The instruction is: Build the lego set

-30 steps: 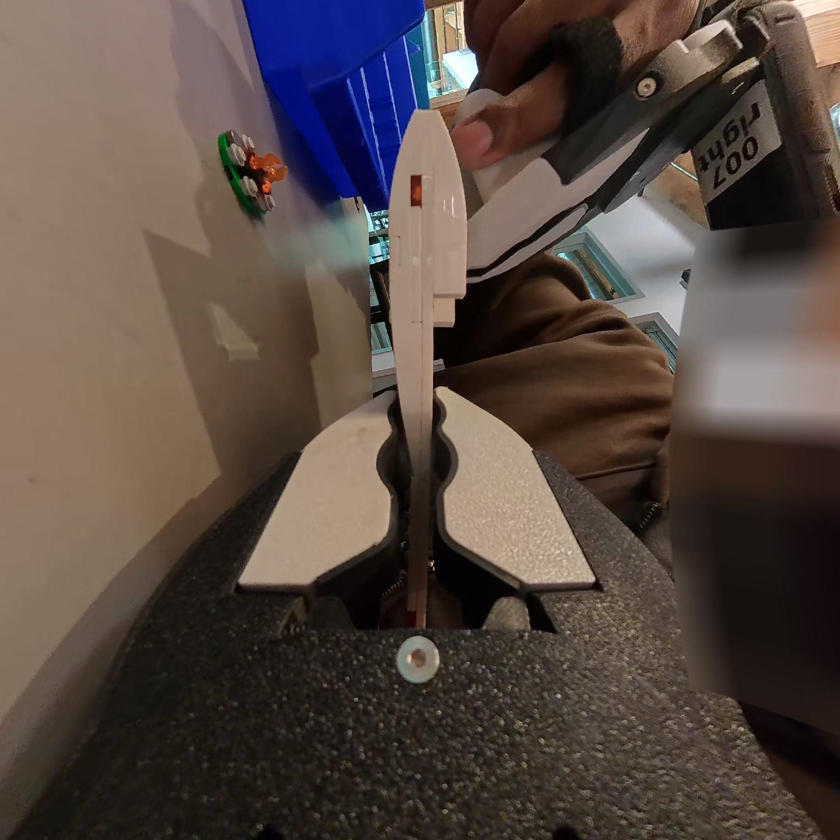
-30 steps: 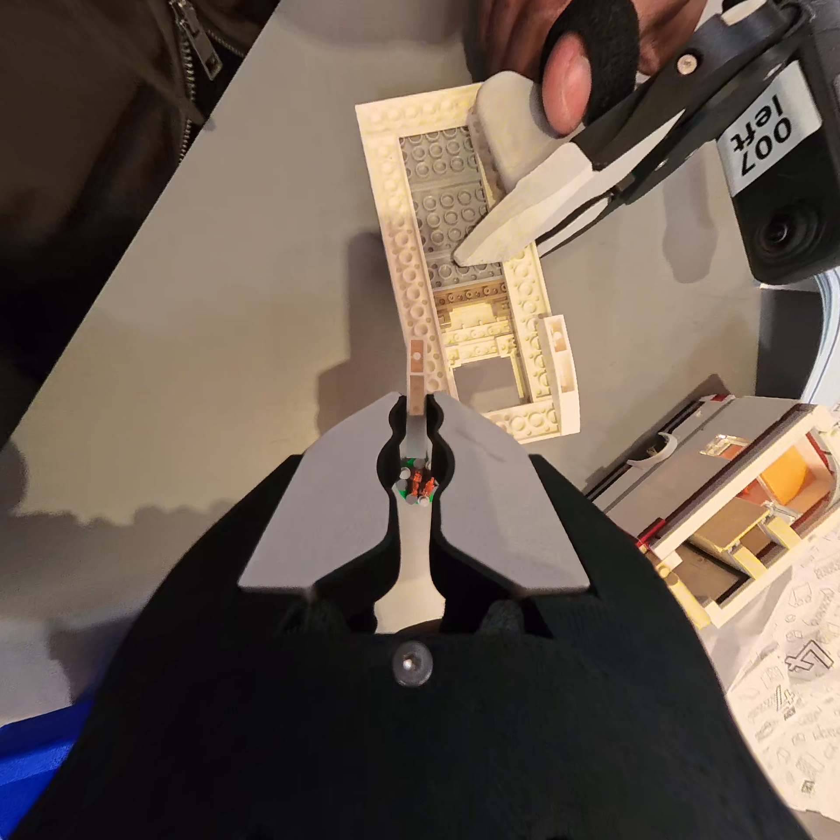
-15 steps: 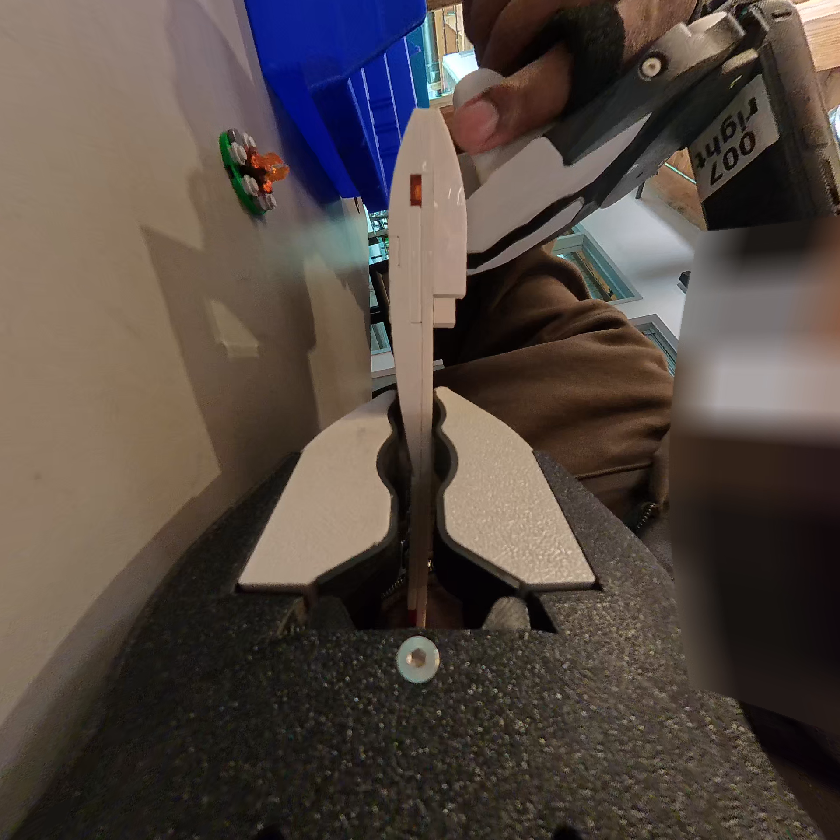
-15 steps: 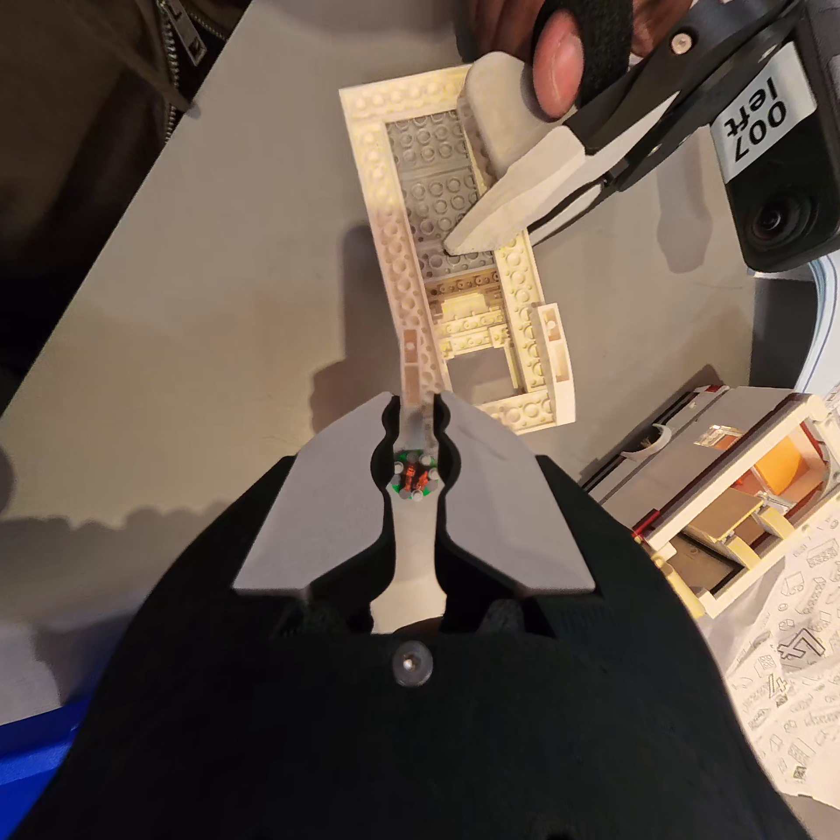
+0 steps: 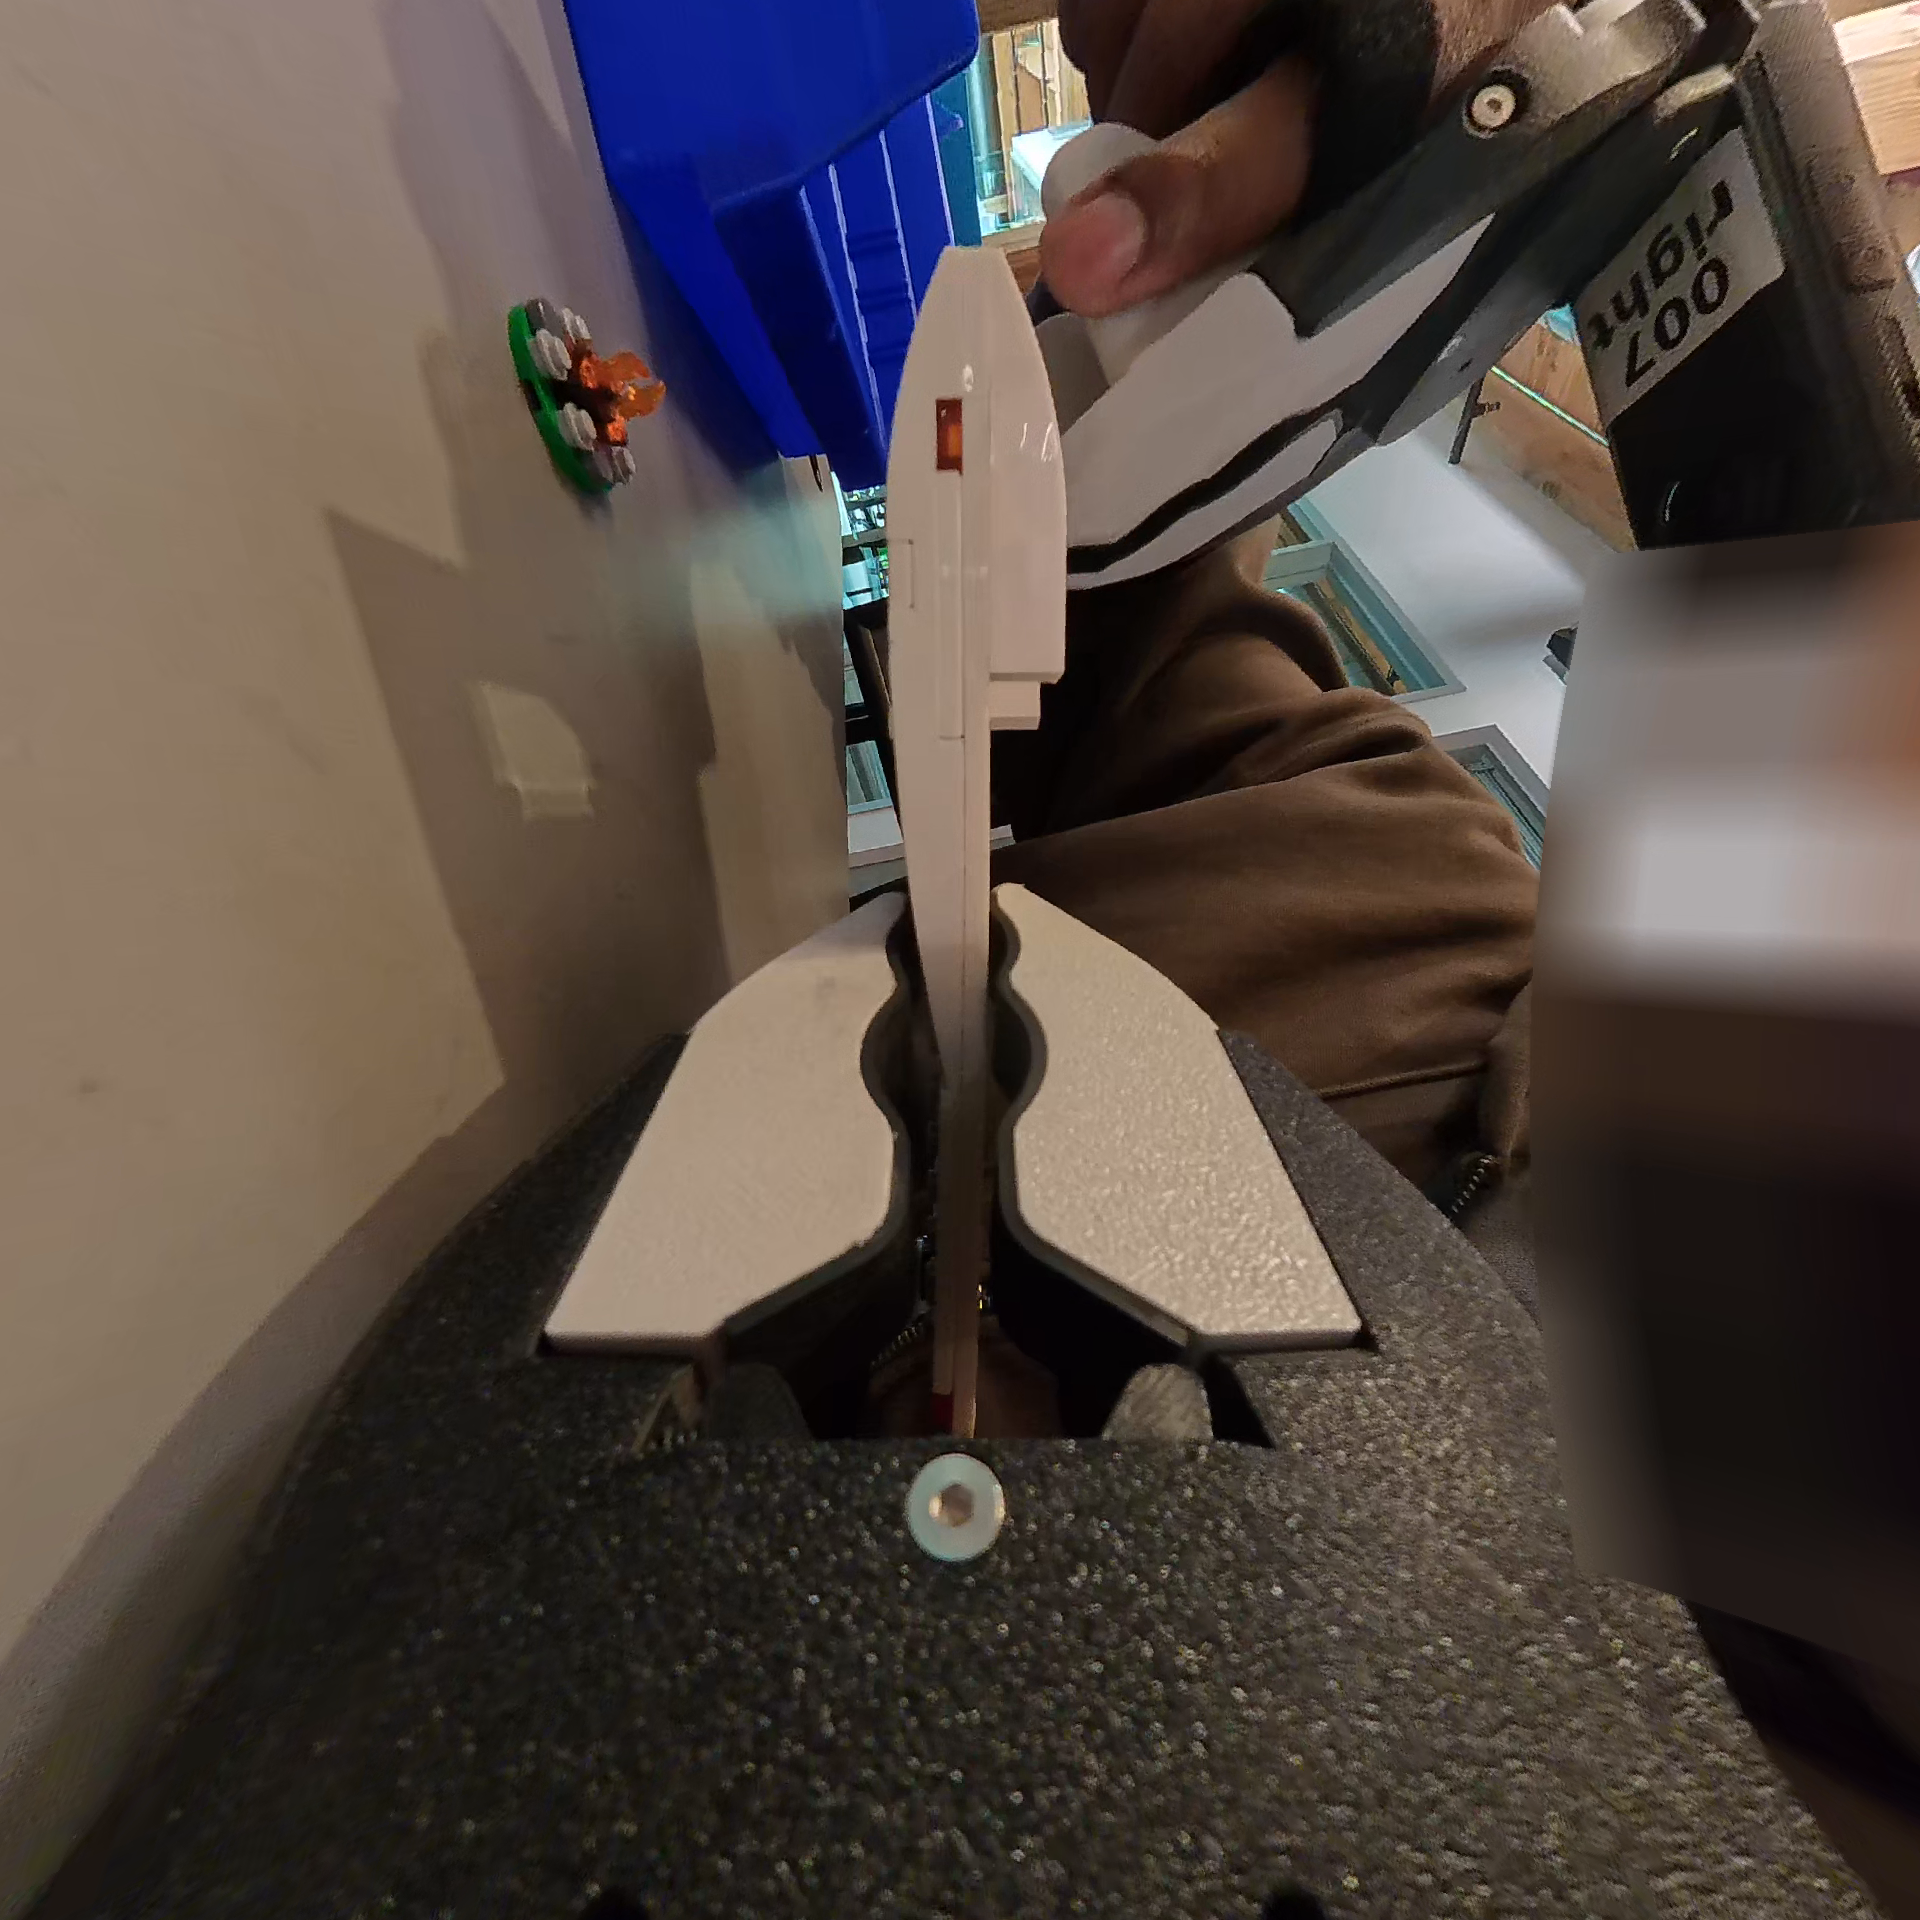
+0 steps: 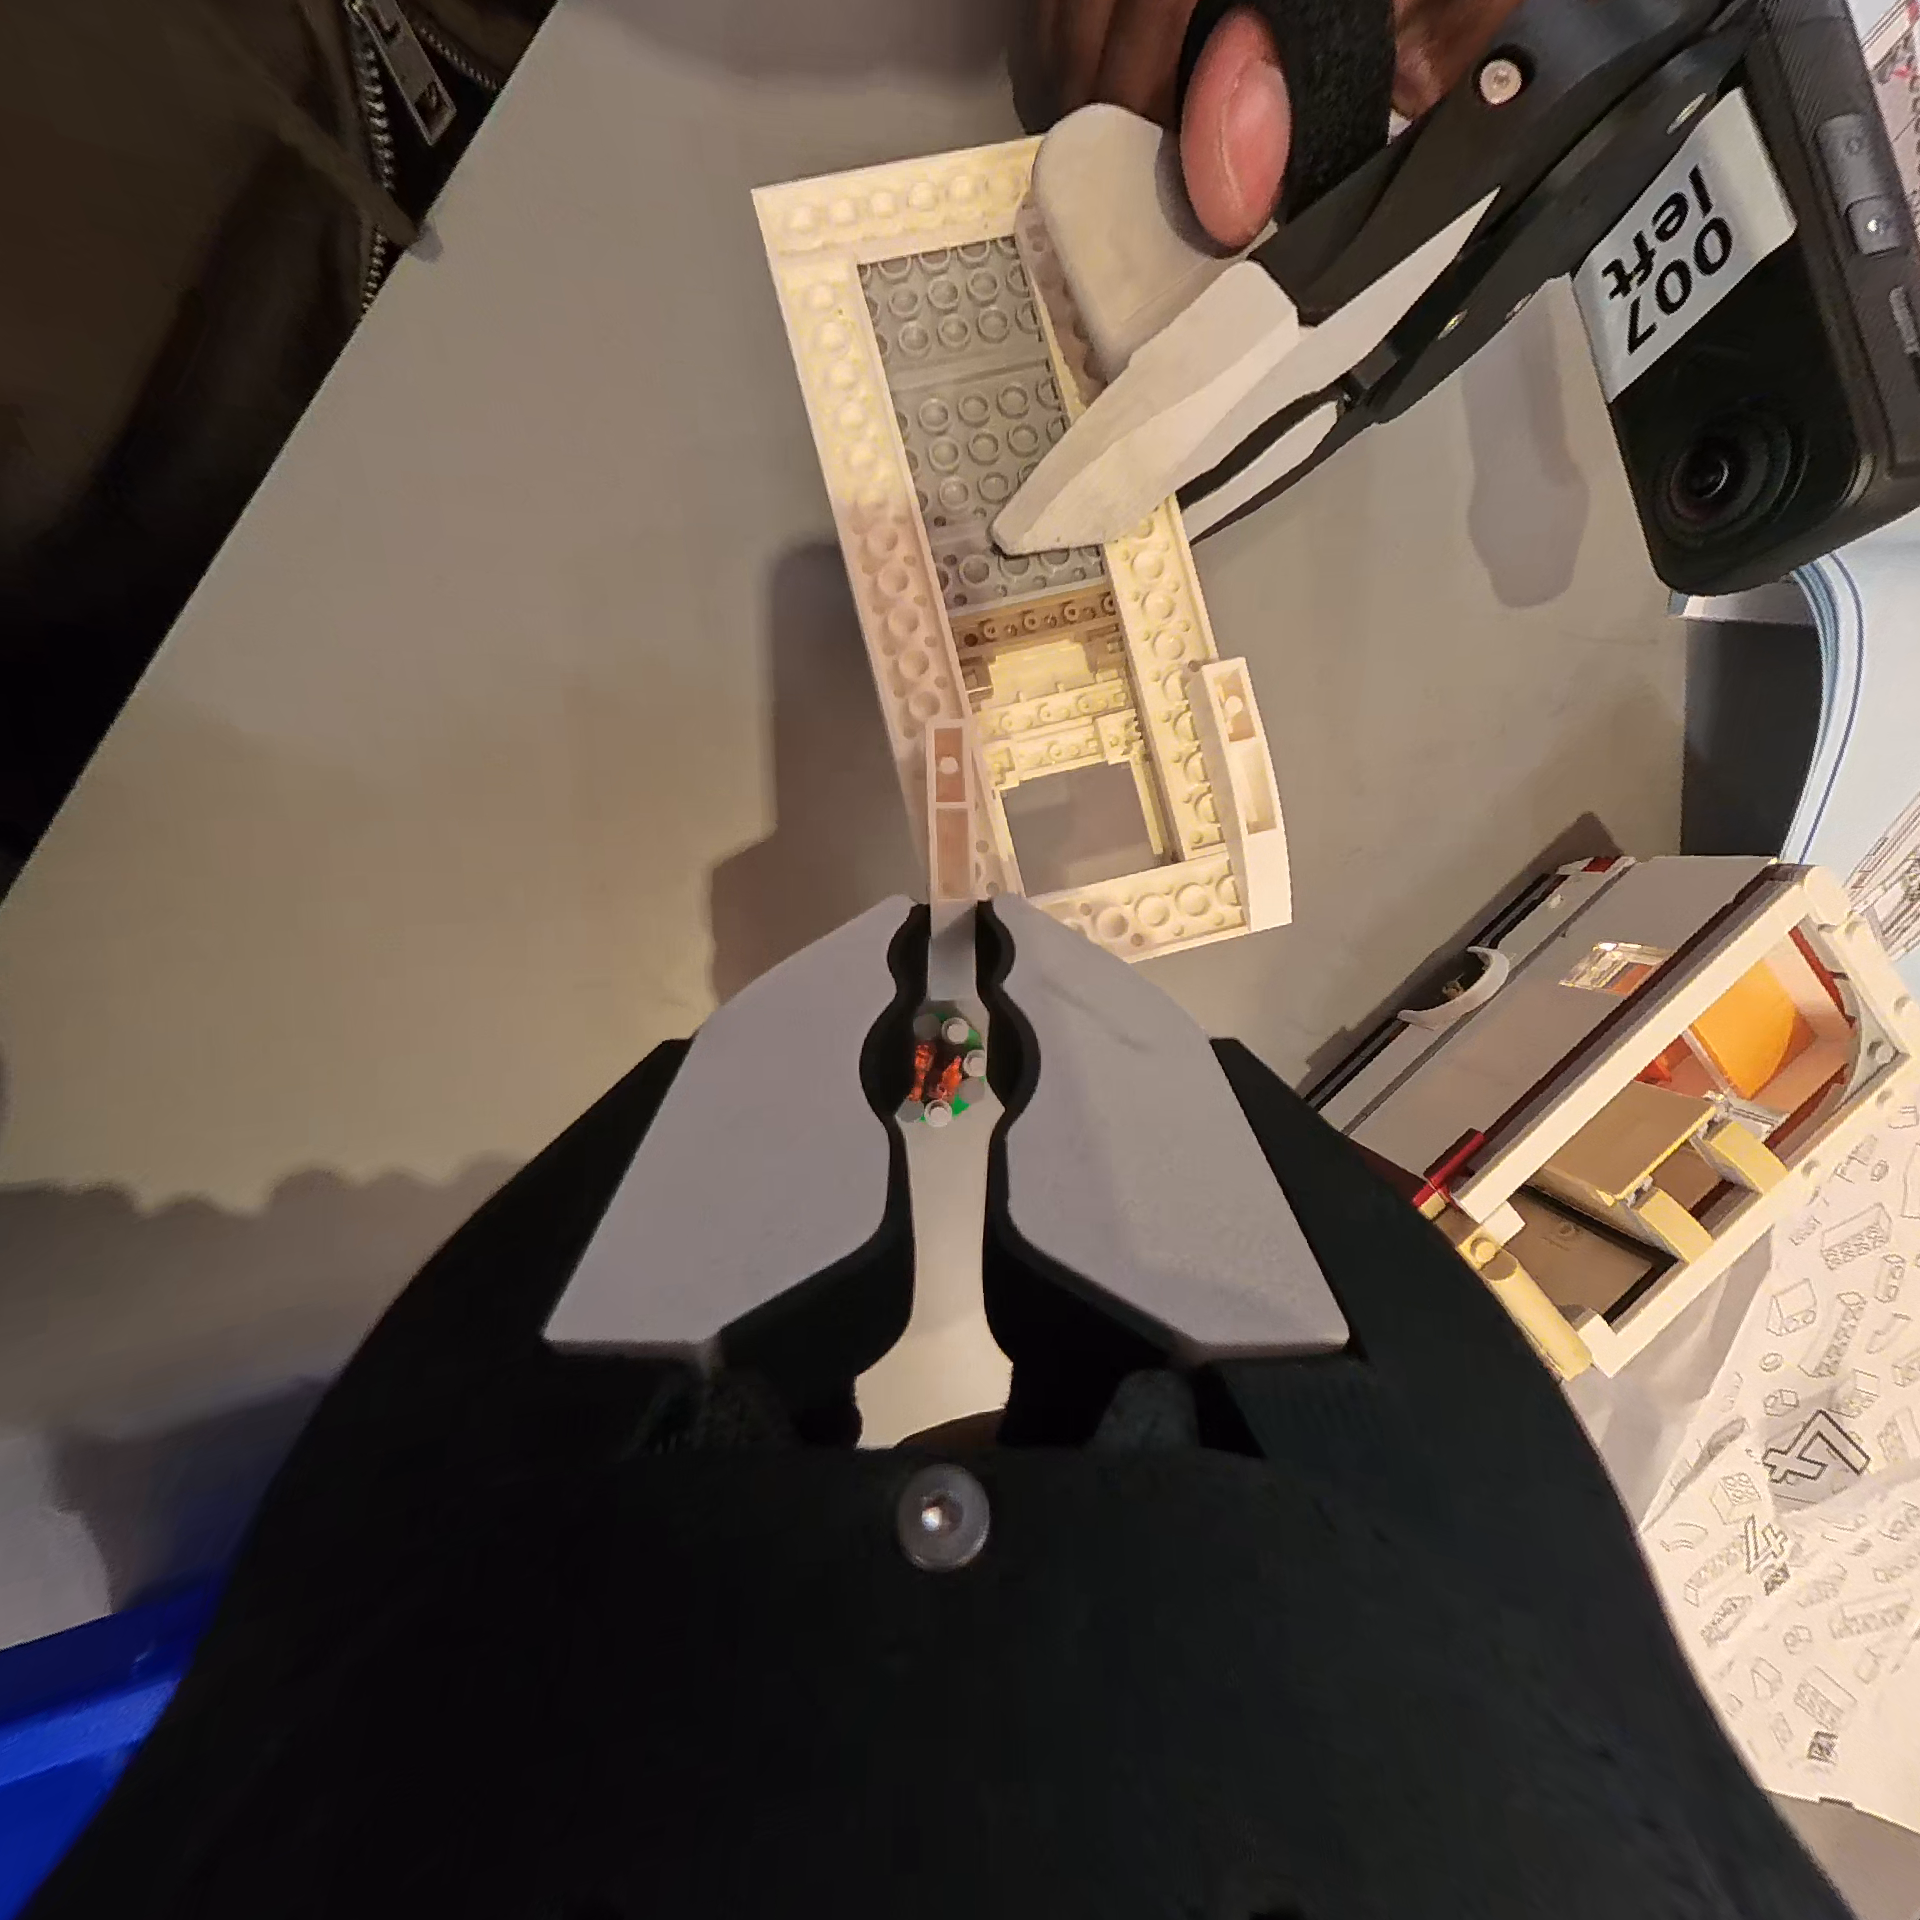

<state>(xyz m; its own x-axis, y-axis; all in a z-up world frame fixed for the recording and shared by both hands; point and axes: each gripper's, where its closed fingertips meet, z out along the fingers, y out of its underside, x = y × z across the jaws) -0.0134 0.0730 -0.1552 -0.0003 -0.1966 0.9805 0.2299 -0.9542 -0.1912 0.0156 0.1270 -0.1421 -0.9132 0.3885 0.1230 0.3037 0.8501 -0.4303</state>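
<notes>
My left gripper (image 5: 951, 904) is shut on a white brick plate (image 5: 971, 623), seen edge-on and held above the table. In the right wrist view the left gripper (image 6: 1013, 535) clamps the right rim of this plate (image 6: 831, 312), whose studded grey-and-cream inside faces that camera. My right gripper (image 6: 951, 909) is shut on a small white curved brick (image 6: 948, 821), which lies against the plate's left edge near its lower end. The right gripper's fingers (image 5: 1174, 457) show behind the plate's far end in the left wrist view.
A green round piece with an orange flame (image 5: 582, 400) lies on the table (image 5: 208, 623), and shows through my right jaws (image 6: 940, 1075). A small white tile (image 5: 540, 758), a blue bin (image 5: 790, 156), a partly built brick model (image 6: 1621, 1101) and a printed sheet (image 6: 1818, 1455) are nearby. A person's brown jacket (image 5: 1247, 883) is close. My hands' fingertips stand some 7 cm from each other.
The right gripper has brought the small white brick from just beside the plate up against its left edge. Its jaws eased a little, then closed on the brick again. The left grasp has not changed.
</notes>
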